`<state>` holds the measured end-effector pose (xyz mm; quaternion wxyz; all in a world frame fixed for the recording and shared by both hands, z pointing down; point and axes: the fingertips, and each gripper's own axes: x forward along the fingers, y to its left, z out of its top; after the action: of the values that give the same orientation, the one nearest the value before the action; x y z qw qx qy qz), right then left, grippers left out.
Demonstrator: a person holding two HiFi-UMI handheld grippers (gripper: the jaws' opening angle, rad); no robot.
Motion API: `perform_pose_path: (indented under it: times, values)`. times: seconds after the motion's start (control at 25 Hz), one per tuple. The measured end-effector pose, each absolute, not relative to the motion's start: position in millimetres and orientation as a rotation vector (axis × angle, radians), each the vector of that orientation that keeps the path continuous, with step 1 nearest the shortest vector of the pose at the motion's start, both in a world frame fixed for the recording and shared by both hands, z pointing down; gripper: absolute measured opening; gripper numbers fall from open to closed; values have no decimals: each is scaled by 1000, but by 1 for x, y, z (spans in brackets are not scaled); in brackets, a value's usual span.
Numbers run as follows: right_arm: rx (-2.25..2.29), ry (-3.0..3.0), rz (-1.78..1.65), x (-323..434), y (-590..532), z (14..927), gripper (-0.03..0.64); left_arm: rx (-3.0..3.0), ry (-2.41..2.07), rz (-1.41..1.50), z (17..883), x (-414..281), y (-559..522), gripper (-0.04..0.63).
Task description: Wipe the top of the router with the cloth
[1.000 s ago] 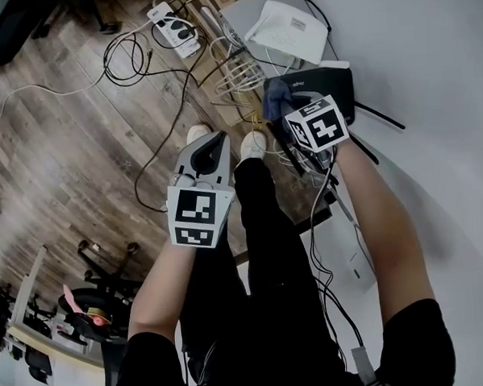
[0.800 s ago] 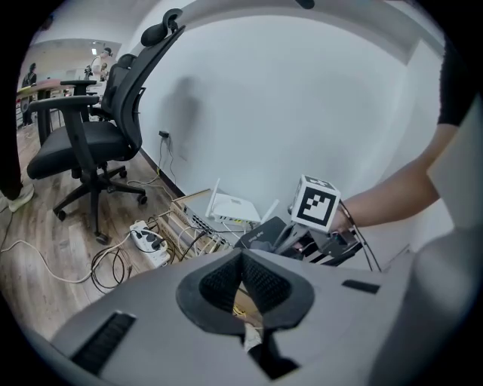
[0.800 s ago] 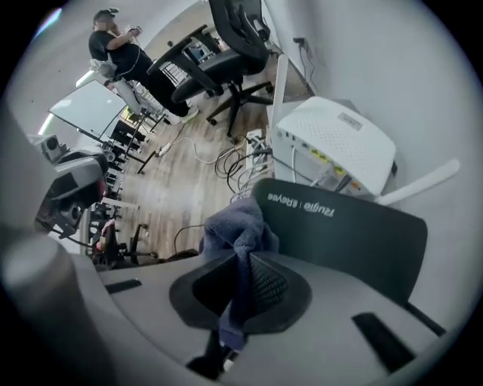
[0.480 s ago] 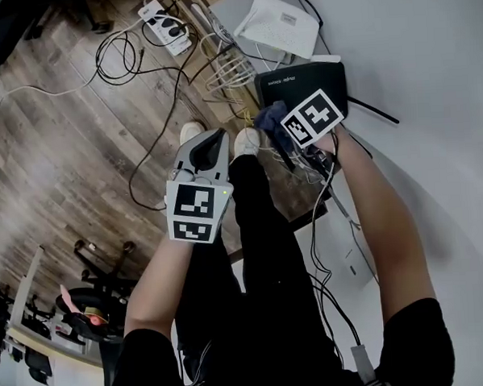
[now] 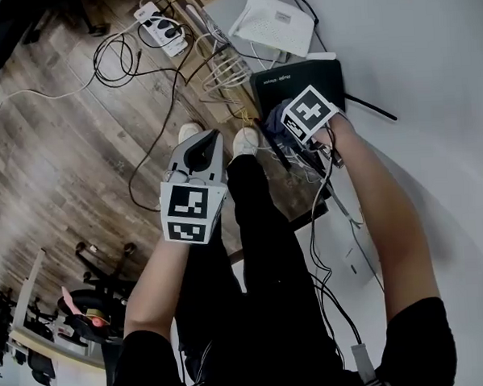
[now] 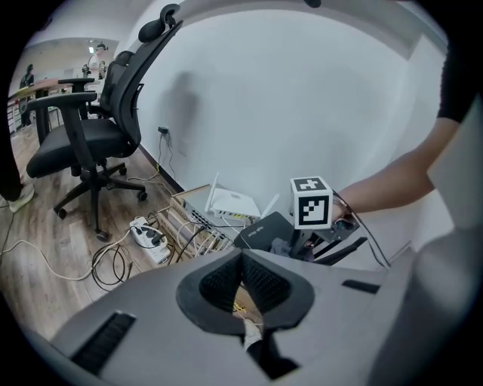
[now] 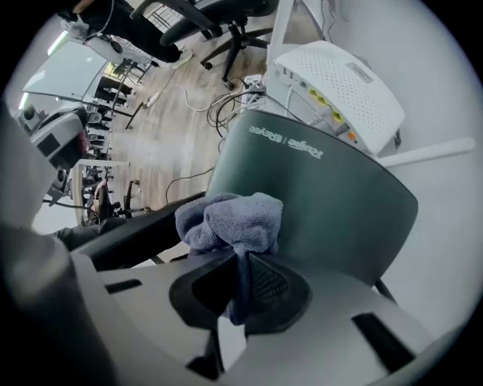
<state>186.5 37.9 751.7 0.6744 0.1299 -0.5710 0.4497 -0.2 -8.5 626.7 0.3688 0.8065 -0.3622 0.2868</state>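
Note:
A black router (image 5: 288, 82) (image 7: 332, 203) lies flat on a low stand by the white wall. My right gripper (image 5: 290, 121) (image 7: 240, 286) is shut on a bunched grey-blue cloth (image 7: 230, 222) (image 5: 276, 116), which rests on the router's near edge. In the left gripper view the router (image 6: 264, 230) and the right gripper's marker cube (image 6: 312, 202) appear ahead. My left gripper (image 5: 207, 154) (image 6: 243, 290) hangs to the left over the floor, jaws closed together with nothing between them.
A white router (image 5: 273, 23) (image 7: 339, 83) sits beyond the black one. Tangled cables (image 5: 227, 72) and a white power strip (image 5: 164, 27) lie on the wooden floor (image 5: 54, 158). Black antennas (image 5: 370, 107) stick out from the router. An office chair (image 6: 83, 143) stands far left.
My right gripper with the cloth has slid left and then back along the router's near edge. The left gripper has barely shifted.

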Motion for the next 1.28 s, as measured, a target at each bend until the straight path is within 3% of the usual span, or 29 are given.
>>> perform_pose_path:
  times: [0.52, 1.28]
  values:
    - [326, -1103, 953, 278, 30, 760, 6, 2071, -925, 682, 621, 18, -12, 1]
    - [325, -950, 716, 332, 23, 768, 6, 2062, -915, 709, 629, 28, -6, 0]
